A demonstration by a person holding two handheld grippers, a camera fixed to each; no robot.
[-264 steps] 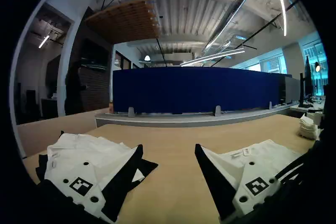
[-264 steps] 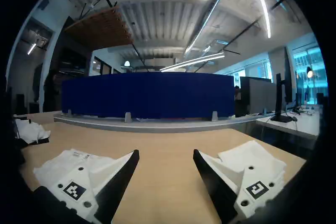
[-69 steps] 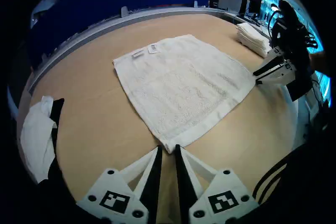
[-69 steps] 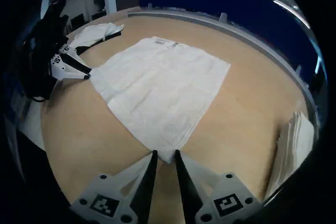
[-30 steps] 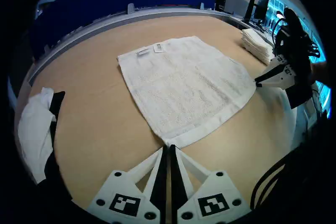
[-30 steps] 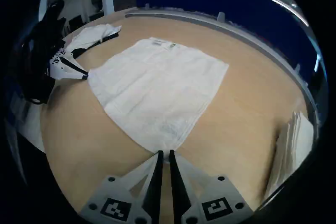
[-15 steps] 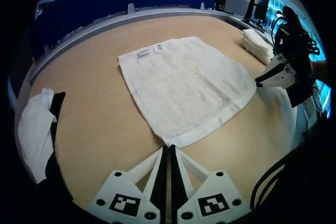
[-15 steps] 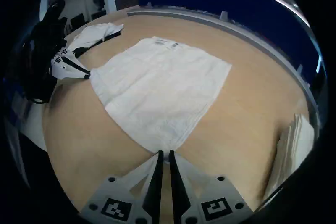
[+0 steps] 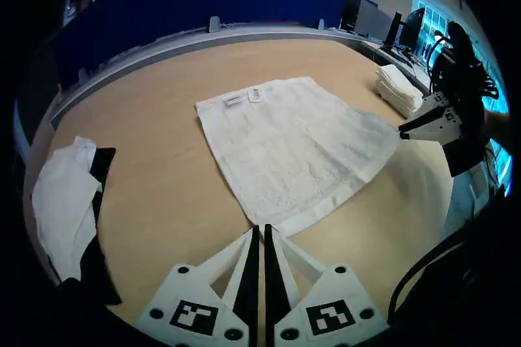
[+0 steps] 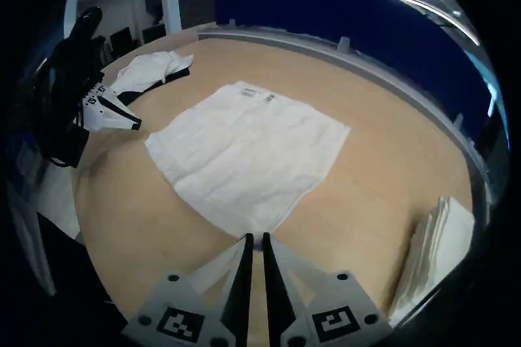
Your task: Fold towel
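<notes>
White towel (image 9: 296,145), two small tags (image 9: 256,94) at far edge, writing unreadable

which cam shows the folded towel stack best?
Left gripper view: the stack sits well inside the picture, with its layers visible. Right gripper view has the stack at the picture's edge, stretched and partly cut off.

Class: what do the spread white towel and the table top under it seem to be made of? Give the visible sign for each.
The towel looks like cotton terry, matt: nubbly pile with a flatter woven band along the edge. The table top looks like pale wood or wood-look laminate, smooth with a low sheen and an even tan colour; I cannot tell which.
</notes>
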